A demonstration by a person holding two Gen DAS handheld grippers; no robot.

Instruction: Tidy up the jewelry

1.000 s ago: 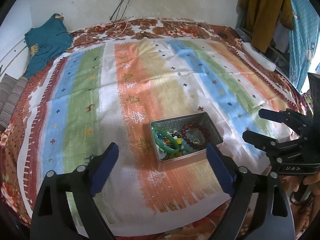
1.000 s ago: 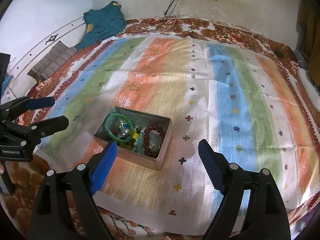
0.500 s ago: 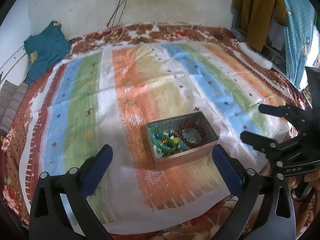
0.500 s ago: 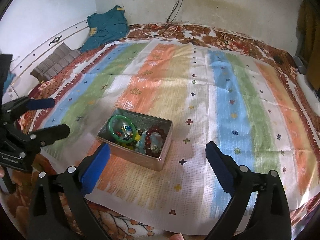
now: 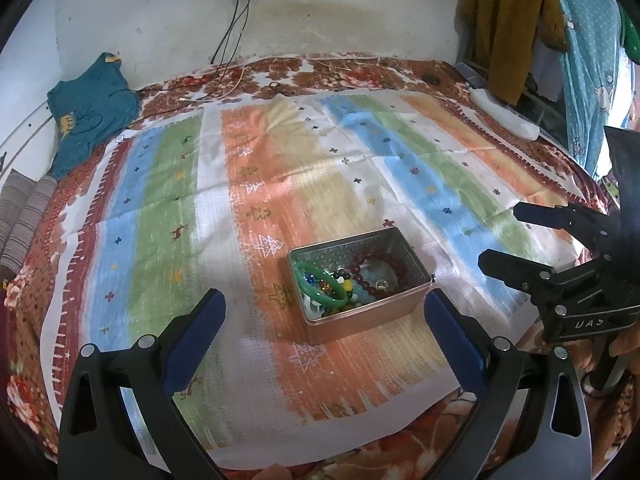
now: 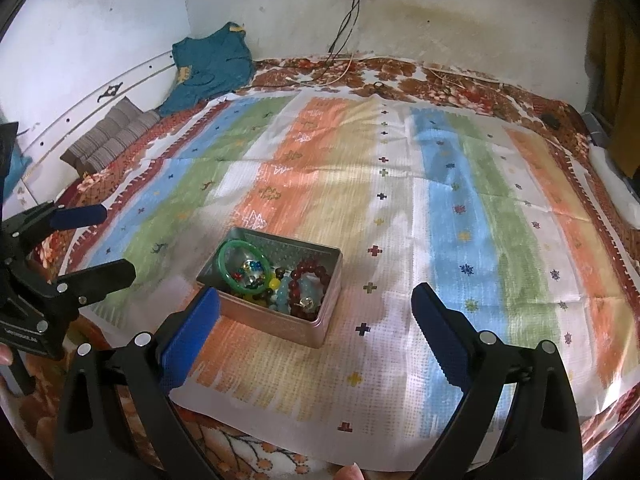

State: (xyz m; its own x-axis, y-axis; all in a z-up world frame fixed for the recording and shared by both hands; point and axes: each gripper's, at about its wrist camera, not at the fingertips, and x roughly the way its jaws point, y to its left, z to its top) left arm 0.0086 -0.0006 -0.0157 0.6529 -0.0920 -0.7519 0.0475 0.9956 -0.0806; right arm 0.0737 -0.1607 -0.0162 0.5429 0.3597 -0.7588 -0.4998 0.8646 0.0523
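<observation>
Both the left gripper (image 5: 324,312) and right gripper (image 6: 316,306) had just spread wide, empty, while the metal tin (image 6: 280,326) of bracelets sat near the striped cloth's (image 6: 400,200) front edge, seemingly finished.

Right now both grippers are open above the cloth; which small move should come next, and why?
Probably lower the left gripper toward the metal tin and reach for the green bangle. Its jaws have just been opening, as have those of the right gripper, and nothing is between either pair. All the jewelry is piled in the tin, and the bangle lies on top at the tin's left end.
</observation>
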